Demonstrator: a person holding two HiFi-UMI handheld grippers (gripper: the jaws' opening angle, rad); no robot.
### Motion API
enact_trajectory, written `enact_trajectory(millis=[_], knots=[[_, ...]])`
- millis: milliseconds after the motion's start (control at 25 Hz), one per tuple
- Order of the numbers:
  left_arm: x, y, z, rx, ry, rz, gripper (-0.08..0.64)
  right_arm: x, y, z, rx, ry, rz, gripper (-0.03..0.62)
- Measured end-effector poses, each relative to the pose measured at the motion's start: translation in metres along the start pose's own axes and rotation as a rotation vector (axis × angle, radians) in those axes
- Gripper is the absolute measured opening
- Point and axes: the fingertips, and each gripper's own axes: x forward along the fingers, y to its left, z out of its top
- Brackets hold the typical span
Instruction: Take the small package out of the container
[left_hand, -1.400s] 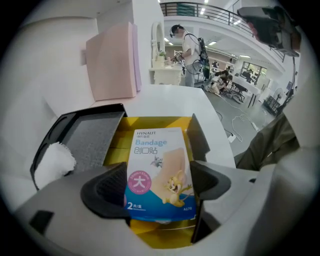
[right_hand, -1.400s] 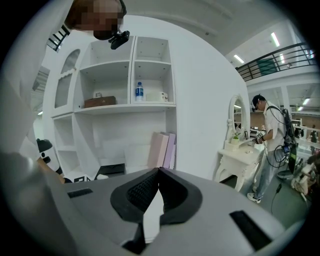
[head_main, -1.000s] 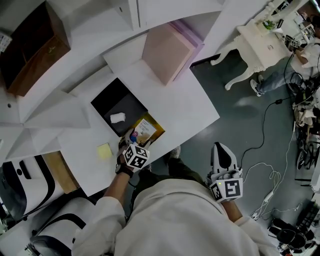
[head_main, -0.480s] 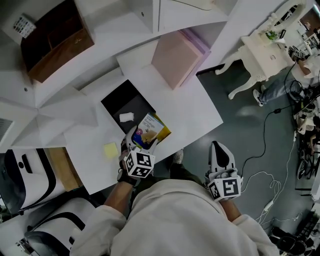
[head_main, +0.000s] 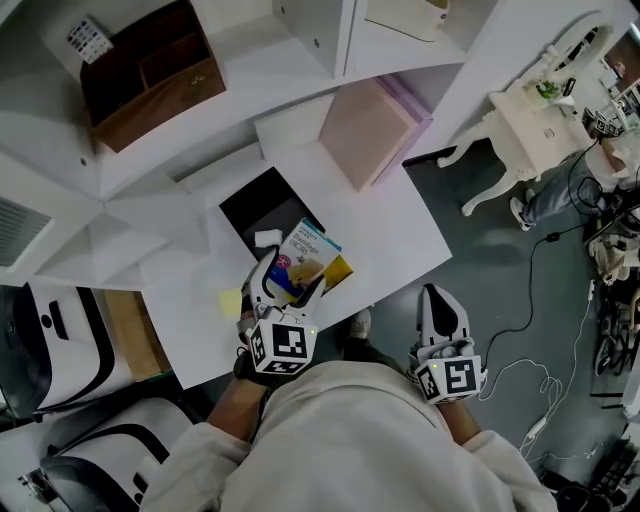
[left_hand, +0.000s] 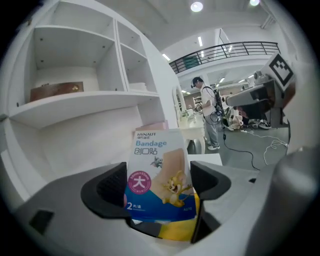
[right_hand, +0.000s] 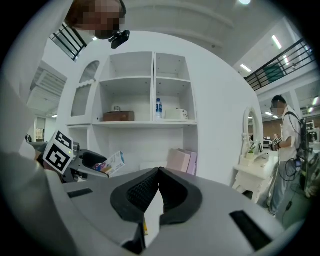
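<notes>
The small package (head_main: 308, 255) is a flat bandage pack, white and blue with a yellow edge and a cartoon print. My left gripper (head_main: 290, 282) is shut on it and holds it upright just off the near right corner of the black container (head_main: 255, 203). In the left gripper view the bandage pack (left_hand: 159, 175) stands between the two dark pads, its top above them. A small white item (head_main: 266, 238) lies in the container. My right gripper (head_main: 441, 303) is shut and empty, off the table's edge over the floor. In the right gripper view the pack (right_hand: 115, 162) shows at the left.
A yellow sticky note (head_main: 231, 302) lies on the white table (head_main: 400, 225) left of the gripper. A pink box (head_main: 372, 132) stands at the table's back. White shelves above hold a brown wooden box (head_main: 150, 75). A white dressing table (head_main: 530, 115) and cables (head_main: 530, 300) are at the right.
My left gripper has lifted the bandage pack up and away from the container's corner, so it now stands more upright. The right gripper has stayed put.
</notes>
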Motion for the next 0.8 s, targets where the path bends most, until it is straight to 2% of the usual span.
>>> enact_trajectory(millis=[440, 800], knots=[[-0.043, 0.023, 0.059, -0.029, -0.159, 0.067, 0.399, 0.002, 0.016, 0.024, -0.032, -0.049, 0.015, 0.025], [-0.063, 0.037, 0.081, -0.037, -0.224, 0.105, 0.399, 0.006, 0.027, 0.035, -0.07, -0.068, 0.021, 0.025]])
